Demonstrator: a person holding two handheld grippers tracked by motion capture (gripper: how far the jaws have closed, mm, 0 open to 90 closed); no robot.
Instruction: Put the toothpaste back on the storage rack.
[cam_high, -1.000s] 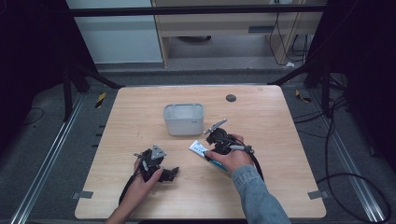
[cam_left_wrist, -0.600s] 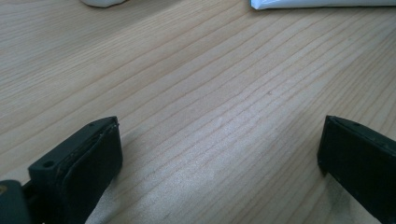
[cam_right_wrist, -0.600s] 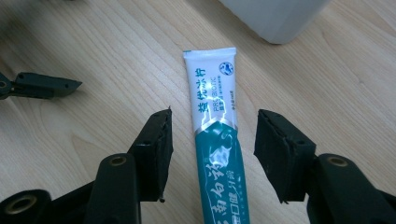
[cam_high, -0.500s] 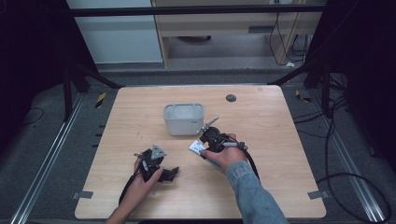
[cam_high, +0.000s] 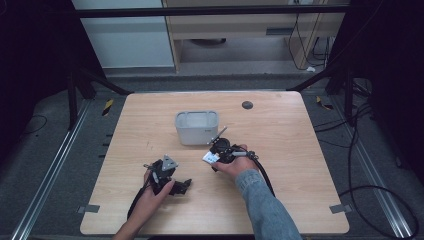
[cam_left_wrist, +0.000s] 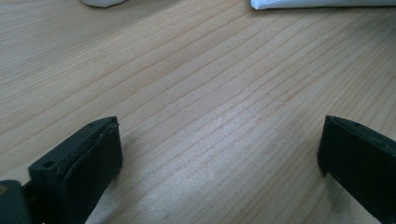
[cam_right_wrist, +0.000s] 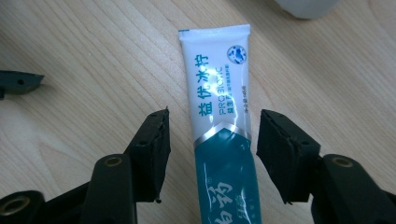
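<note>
R tool (cam_right_wrist: 212, 156): jaws spread, straddling the toothpaste tube (cam_right_wrist: 219, 121), one pad each side w/ a gap both sides, so nothing gripped yet. Tube lies flat on the counter (cam_right_wrist: 84, 60), running straight ahead between the jaws, crimped white end away from the tool, teal half back toward the tool body. Further ahead and a bit to the R, a corner of the grey bin (cam_right_wrist: 306, 7). In the high view the R tool (cam_high: 216, 150) sits just short of the bin (cam_high: 196, 127) w/ the tube (cam_high: 210, 158) under it.

L tool (cam_left_wrist: 219, 154): also released, jaws wide, bare wood between them, holding nothing. Ahead of it, far R, an edge of the tube (cam_left_wrist: 322, 3). In the high view the L tool (cam_high: 167, 175) rests on the counter, well apart from the R tool.

Likely step: close on the tube, then lift toward the bin.

Risks, as I judge them:
- Tube is soft and slick; pads closing on the flat body could squash it or let it slide out, esp. if the grip lands off-centre.
- It lies flat on the wood, so pads may ride over the top instead of getting round the sides.
- Long end sticking out fwd could droop and catch the bin rim on the way in.
</note>
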